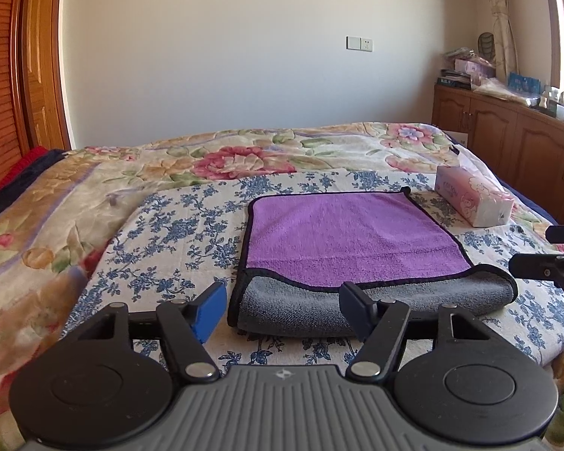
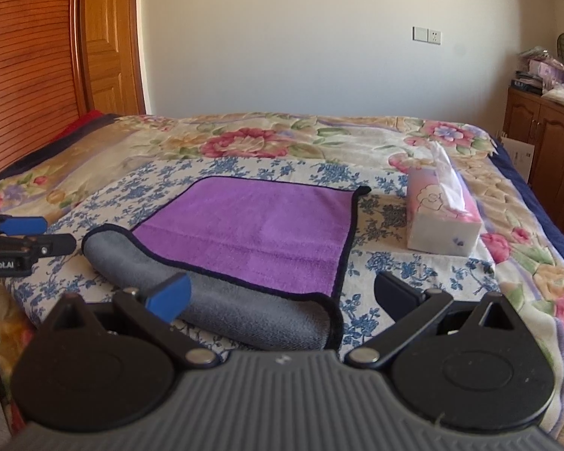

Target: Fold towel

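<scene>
The towel (image 1: 349, 236) is fluffy matt cloth, purple above, grey beneath. The cabinets (image 1: 507, 131) are glossy wood. The tissue pack (image 2: 445, 214) seems wrapped in smooth, slightly shiny plastic.

text: "nRobot.AI" | on: left gripper (image 2: 37, 233) body | edge-cropped
</scene>
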{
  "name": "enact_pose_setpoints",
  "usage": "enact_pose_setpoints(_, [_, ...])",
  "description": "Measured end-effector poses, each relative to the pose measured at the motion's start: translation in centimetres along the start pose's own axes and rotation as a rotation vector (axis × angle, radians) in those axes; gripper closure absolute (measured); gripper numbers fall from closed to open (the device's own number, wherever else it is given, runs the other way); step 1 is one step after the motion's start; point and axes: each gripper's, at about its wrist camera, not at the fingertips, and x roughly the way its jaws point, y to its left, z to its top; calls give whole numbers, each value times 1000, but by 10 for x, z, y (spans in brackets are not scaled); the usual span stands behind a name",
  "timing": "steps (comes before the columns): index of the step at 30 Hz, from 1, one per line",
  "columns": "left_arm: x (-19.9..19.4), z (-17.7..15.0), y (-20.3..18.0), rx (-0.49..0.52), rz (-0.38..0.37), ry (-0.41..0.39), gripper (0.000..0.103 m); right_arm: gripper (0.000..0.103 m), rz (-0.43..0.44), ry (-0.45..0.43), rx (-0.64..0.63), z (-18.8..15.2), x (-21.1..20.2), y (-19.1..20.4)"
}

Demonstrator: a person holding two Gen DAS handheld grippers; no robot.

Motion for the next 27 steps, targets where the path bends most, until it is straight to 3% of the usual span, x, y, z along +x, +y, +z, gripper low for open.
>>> enact_pose_setpoints(10, [24,5,7,-13,4,28,36,1,0,19,6,2,13,-6])
enact_pose_setpoints(13, [30,6,10,-23,9,32,36,11,2,35,8,2,19,-8])
enact_pose_setpoints(19, [44,11,17,-34,13,43,36,14,4,66,12,0,29,-12])
enact_pose_setpoints(27, [64,16,28,-53,-21,88,51,16,-20,129,31,-3,43,-19])
